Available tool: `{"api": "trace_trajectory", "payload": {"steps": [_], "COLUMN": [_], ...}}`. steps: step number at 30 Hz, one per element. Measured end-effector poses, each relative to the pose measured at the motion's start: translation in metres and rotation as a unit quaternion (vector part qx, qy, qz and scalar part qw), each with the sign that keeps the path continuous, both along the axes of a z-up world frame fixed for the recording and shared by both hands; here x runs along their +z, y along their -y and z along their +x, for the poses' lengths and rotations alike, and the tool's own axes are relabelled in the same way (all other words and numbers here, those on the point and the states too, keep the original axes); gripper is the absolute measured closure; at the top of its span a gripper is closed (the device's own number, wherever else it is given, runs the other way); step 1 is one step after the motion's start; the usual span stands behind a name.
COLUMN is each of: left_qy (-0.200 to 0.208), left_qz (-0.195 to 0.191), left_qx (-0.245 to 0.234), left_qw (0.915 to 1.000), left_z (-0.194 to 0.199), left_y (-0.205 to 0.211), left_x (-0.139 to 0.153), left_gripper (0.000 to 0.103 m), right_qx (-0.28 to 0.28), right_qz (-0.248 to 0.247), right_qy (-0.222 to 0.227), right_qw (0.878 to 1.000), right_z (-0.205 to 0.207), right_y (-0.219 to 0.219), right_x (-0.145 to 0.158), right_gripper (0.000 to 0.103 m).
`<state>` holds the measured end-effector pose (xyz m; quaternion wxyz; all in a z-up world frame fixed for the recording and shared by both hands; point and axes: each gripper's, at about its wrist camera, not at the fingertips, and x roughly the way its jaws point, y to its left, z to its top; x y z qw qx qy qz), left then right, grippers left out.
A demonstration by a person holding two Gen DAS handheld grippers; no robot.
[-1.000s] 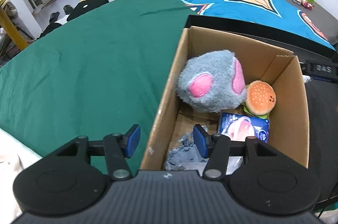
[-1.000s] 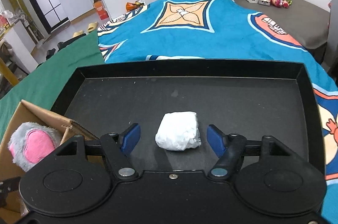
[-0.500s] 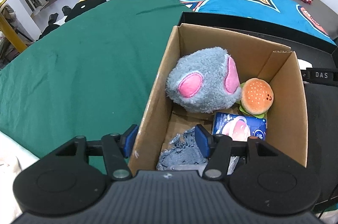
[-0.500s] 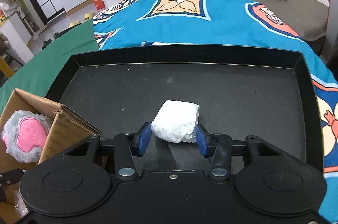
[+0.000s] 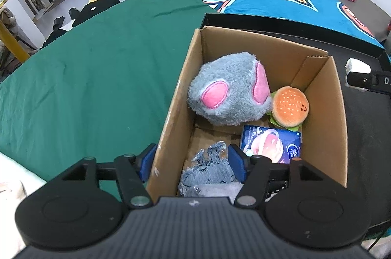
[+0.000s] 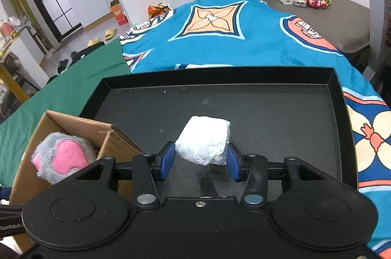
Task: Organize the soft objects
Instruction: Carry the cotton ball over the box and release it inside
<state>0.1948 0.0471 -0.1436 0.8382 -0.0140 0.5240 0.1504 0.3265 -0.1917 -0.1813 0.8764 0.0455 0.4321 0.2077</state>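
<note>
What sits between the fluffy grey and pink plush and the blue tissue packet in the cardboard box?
Bare cardboard box floor, seen in the left wrist view; the burger plush sits just to the side.

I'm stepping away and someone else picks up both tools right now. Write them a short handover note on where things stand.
Right tool: shut on the white soft bundle above the black tray; its jaws have just closed on it.
Left tool: open, astride the cardboard box wall, holding nothing; its jaws have just been opening.
Done: grey plush, burger toy, blue packet and denim scrap are in the box.
Left: probably carry the bundle into the box.
</note>
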Motion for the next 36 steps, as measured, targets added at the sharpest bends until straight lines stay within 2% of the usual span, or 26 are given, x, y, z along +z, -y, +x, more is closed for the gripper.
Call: {"api": "trace_trajectory", "payload": {"steps": [16, 26, 31, 36], "left_qy": [0.024, 0.028, 0.033, 0.035], "left_qz": [-0.014, -0.028, -0.033, -0.053], "left_qx": [-0.008, -0.010, -0.018, -0.021], "left_qw": [0.9996, 0.9992, 0.9988, 0.9977], "left_z": [-0.017, -0.025, -0.031, -0.036], "left_y": [-0.002, -0.011, -0.012, -0.017], "left_x": [0.018, 0.019, 0.018, 0.018], "left_gripper": [0.041, 0.041, 0.042, 0.043], "right_qx": [0.003, -0.001, 0.011, 0.029], "right_qz": [0.038, 0.079, 0.080, 0.076], "right_qy": [0.044, 0.048, 0.050, 0.052], "right_qw": [0.998, 0.996, 0.995, 0.995], "right_z": [-0.032, -0.066, -0.083, -0.100], "right_y": [0.010, 0.011, 0.000, -0.014], "right_x": [0.044, 0.054, 0.054, 0.051], "right_gripper": [0.058, 0.058, 0.058, 0.058]}}
